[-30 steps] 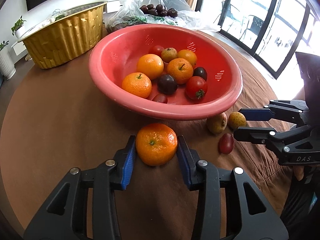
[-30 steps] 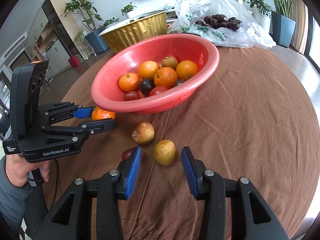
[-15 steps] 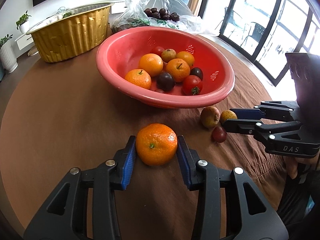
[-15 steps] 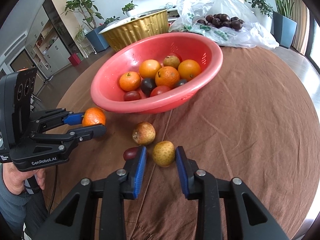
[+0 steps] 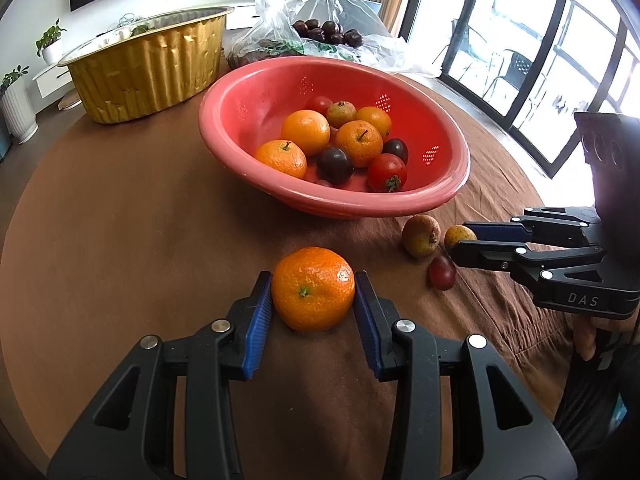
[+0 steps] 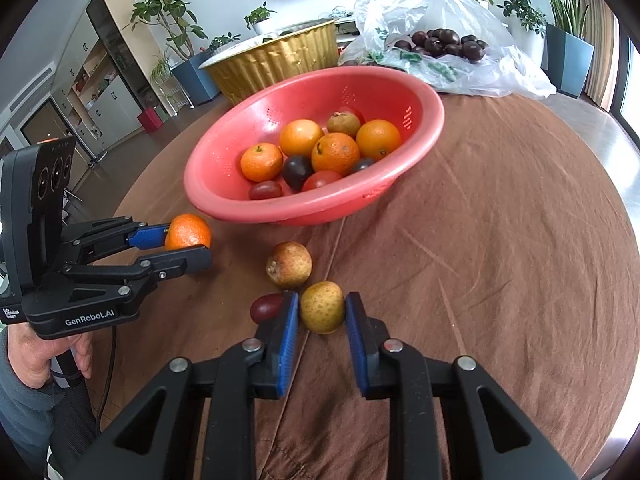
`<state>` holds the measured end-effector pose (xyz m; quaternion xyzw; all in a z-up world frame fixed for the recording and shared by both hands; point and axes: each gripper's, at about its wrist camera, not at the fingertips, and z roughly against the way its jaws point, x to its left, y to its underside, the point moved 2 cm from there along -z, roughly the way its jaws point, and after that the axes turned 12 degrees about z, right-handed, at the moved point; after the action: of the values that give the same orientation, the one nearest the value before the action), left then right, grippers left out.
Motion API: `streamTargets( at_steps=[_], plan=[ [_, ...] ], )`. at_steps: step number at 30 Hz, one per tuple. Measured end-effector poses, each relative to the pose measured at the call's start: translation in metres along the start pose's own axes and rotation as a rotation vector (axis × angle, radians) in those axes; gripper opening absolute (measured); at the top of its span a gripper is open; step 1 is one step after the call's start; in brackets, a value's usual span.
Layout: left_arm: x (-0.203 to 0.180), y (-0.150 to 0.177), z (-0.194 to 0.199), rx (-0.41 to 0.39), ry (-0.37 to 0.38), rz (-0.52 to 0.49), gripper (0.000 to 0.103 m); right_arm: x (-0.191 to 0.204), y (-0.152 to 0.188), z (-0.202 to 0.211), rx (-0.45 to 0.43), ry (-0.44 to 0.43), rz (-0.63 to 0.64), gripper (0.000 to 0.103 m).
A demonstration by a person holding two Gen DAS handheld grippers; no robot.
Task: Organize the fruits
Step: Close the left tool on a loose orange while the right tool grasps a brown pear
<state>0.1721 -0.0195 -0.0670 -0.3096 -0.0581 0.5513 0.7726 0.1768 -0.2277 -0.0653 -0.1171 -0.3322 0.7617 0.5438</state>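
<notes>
My left gripper (image 5: 313, 292) is shut on an orange mandarin (image 5: 313, 289), held in front of the red colander bowl (image 5: 448, 192); it also shows in the right wrist view (image 6: 188, 236). My right gripper (image 6: 322, 307) is shut on a small yellow-brown fruit (image 6: 322, 306) on the brown cloth; this fruit also shows in the left wrist view (image 5: 460, 236). A brownish fruit (image 6: 289, 265) and a dark red grape tomato (image 6: 266, 307) lie right beside it. The bowl (image 6: 384, 188) holds several oranges, plums and tomatoes.
A gold foil tub (image 5: 152, 64) stands at the back left of the round table. A clear plastic bag with dark plums (image 6: 440, 44) lies behind the bowl. The table edge (image 6: 624, 208) curves off at the right.
My right gripper has closed its fingers onto the yellow-brown fruit. My left gripper, still holding the mandarin, has drawn back from the bowl.
</notes>
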Motion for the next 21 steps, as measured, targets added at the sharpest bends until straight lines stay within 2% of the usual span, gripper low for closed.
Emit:
streamTargets(
  at_steps=[9, 16, 21],
  plan=[
    [0.002, -0.009, 0.021, -0.059, 0.009, 0.017, 0.037, -0.002, -0.008, 0.024, -0.050, 0.017, 0.000, 0.026],
    [0.000, -0.021, 0.034, -0.082, -0.009, 0.007, 0.037, -0.004, -0.038, 0.040, -0.104, 0.032, 0.021, 0.026],
    [0.001, -0.021, 0.034, -0.065, 0.000, 0.011, 0.037, 0.006, -0.054, 0.047, -0.121, 0.031, 0.057, 0.026]
  ],
)
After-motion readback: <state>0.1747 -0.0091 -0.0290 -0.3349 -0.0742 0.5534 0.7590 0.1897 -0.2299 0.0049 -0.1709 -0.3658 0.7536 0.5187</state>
